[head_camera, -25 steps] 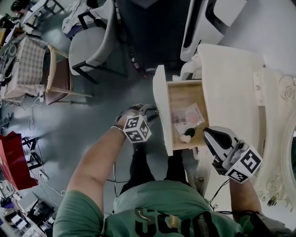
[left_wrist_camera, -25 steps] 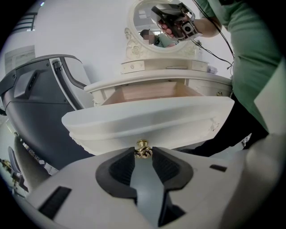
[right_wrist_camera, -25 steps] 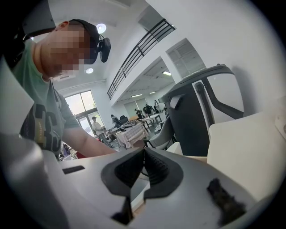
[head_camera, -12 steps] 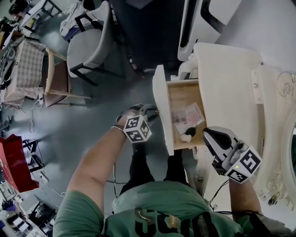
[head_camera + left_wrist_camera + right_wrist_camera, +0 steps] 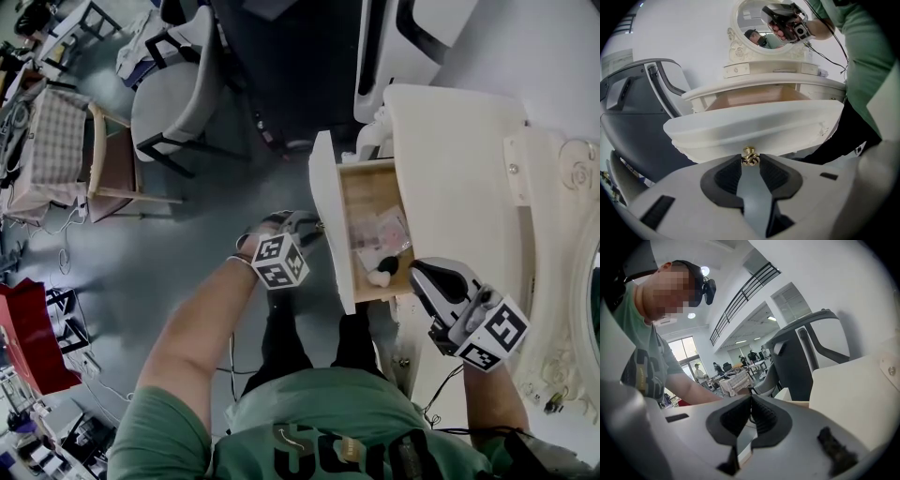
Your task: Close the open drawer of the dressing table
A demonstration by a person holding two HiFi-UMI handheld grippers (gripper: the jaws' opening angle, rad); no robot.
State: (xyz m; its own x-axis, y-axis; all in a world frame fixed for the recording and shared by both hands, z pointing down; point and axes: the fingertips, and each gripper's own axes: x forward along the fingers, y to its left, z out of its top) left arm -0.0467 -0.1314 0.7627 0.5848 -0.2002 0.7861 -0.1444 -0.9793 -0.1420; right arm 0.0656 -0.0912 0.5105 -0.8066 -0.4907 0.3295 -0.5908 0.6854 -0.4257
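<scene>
Open drawer point(image 5: 373, 234) juts out of the dressing table point(image 5: 459, 131) front.
Its long axis runs out from the table toward the person. The left gripper point(image 5: 750, 161) fingers pinch the small brass knob point(image 5: 750, 154). The right gripper point(image 5: 750, 399) fingers are pressed together, empty, beside the table. The drawer looks like stiff, light wood and should slide easily; the knob looks slippery, so pushing on the flat front seems safer.

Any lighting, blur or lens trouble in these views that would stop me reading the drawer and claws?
Head view: dim, flat, greyish light, yet the open drawer reads sharply. Left gripper view: strong fisheye bows the drawer front, corners black, brass knob pinched at the left claw tips, crisp. Right gripper view: same fisheye, bright windows behind, shut right claw shaded but legible.
</scene>
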